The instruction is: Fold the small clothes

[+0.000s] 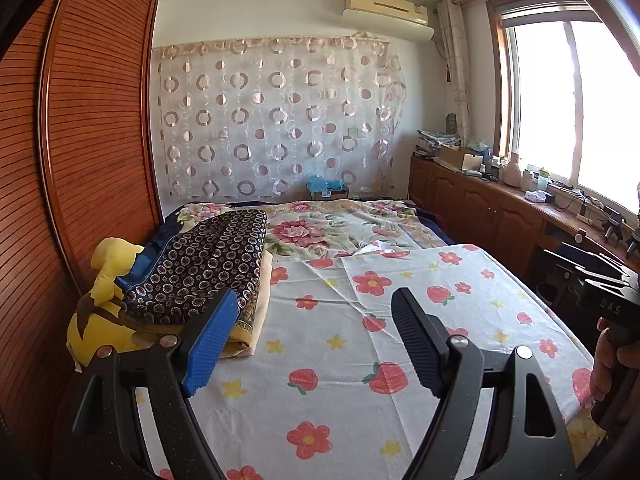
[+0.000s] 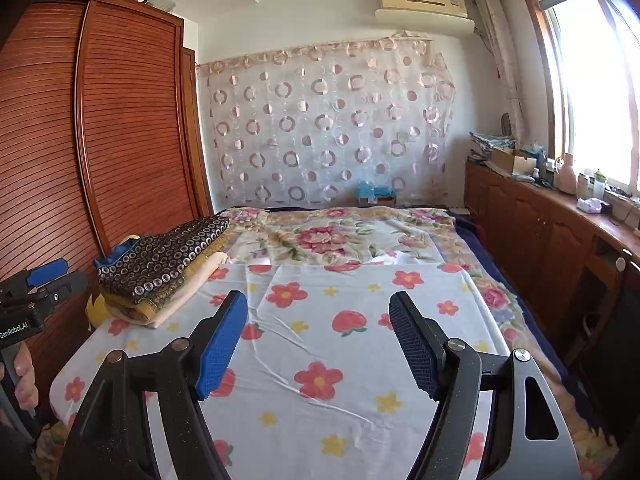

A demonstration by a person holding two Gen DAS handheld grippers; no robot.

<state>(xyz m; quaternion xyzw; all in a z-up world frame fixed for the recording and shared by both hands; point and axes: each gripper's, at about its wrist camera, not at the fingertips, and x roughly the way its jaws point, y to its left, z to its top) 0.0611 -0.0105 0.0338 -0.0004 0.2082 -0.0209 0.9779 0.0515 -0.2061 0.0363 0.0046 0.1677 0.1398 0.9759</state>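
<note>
Left gripper (image 1: 316,320) hovering with jaws spread, holding nothing, right gripper (image 2: 320,324) likewise gaping empty, both hanging over flower-print sheet (image 2: 320,408), folded clothes stack (image 1: 208,268) lying at bed's left edge beside yellow plush toy (image 1: 100,312)

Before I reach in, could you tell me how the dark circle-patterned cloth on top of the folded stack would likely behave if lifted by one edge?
The dark circle-patterned cloth would probably go floppy: its edges already sag over the folded stack beneath it. It looks thin, so likely light. Pushed, it may slide off rather than carry the stack along.
</note>
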